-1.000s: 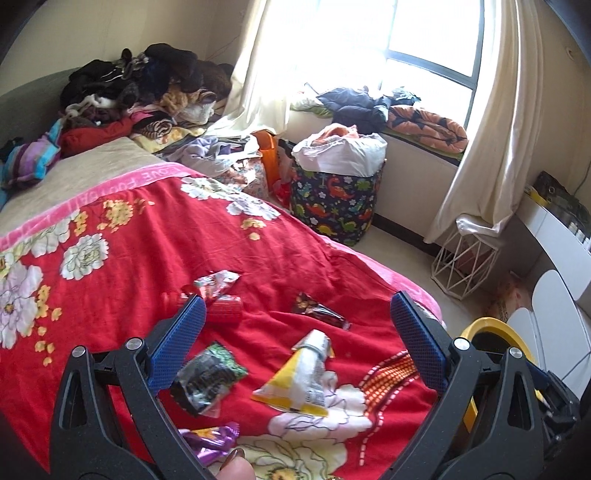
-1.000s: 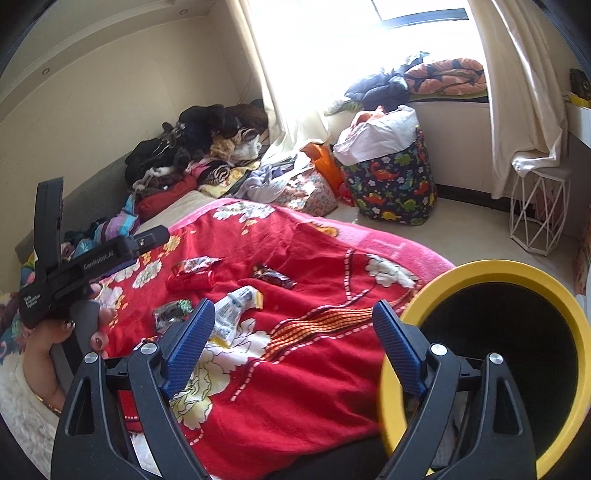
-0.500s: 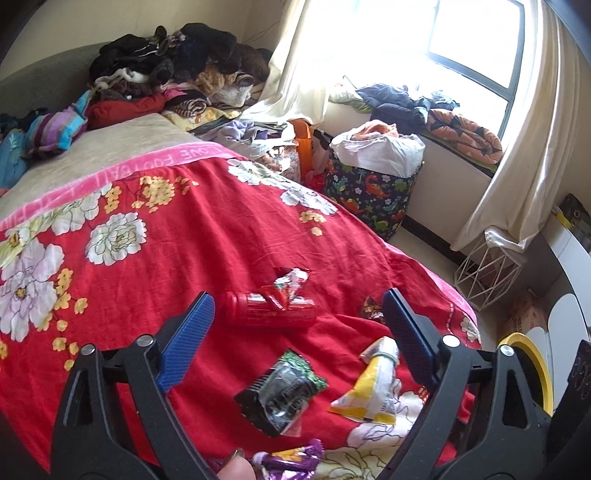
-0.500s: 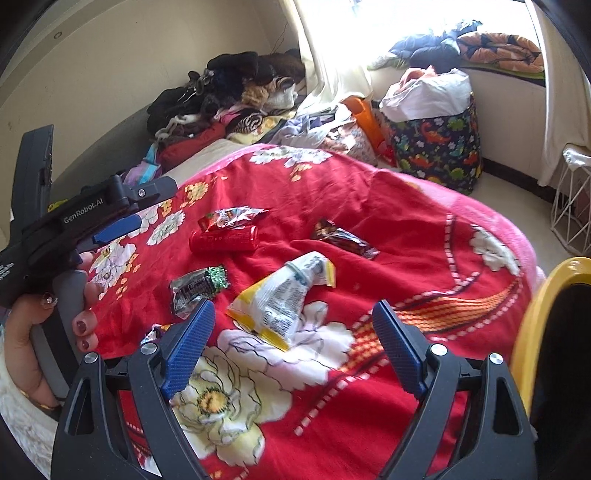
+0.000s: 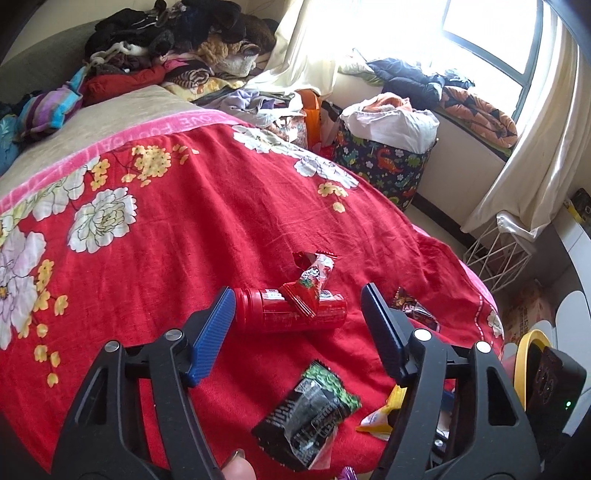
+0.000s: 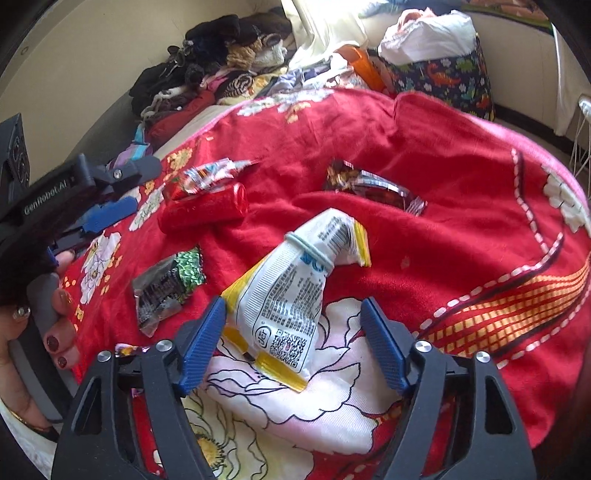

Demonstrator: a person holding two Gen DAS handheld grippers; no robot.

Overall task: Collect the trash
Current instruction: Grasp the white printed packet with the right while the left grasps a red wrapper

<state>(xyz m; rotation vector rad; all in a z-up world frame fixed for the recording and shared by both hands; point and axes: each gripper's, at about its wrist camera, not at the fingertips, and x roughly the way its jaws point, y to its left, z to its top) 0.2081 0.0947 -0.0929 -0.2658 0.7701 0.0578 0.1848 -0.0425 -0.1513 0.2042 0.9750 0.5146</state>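
Two tools are low over the bed, and both have just been narrowing their jaws. Your left tool (image 5: 297,312) is spread, its blue fingers (image 5: 214,332) either side of the red can (image 5: 291,312) lying on its side on the red blanket (image 5: 166,221); the pads are not pressing on it. A red wrapper (image 5: 312,277) leans on top of that can. Nearer you, a black-and-green wrapper (image 5: 306,413) lies flat below the tool. A dark wrapper (image 5: 415,308) sits just right of your right-hand finger.

Your right tool (image 6: 293,332) is spread too, with the white-and-yellow pouch (image 6: 288,291) between its fingers, bottom corner down on the white flower print. Whether the left pad touches the pouch edge, I cannot tell; nothing is pinched. A band cinches the pouch near its top.

From the right view, your left hand (image 6: 40,321) grips its tool handle at the left edge. At the far right of the left view, a yellow bin (image 5: 524,354) rim peeks out beside the bed. A dinosaur-print hamper (image 5: 384,162) stands by the window, clothes (image 5: 177,33) heaped at the bed's head.
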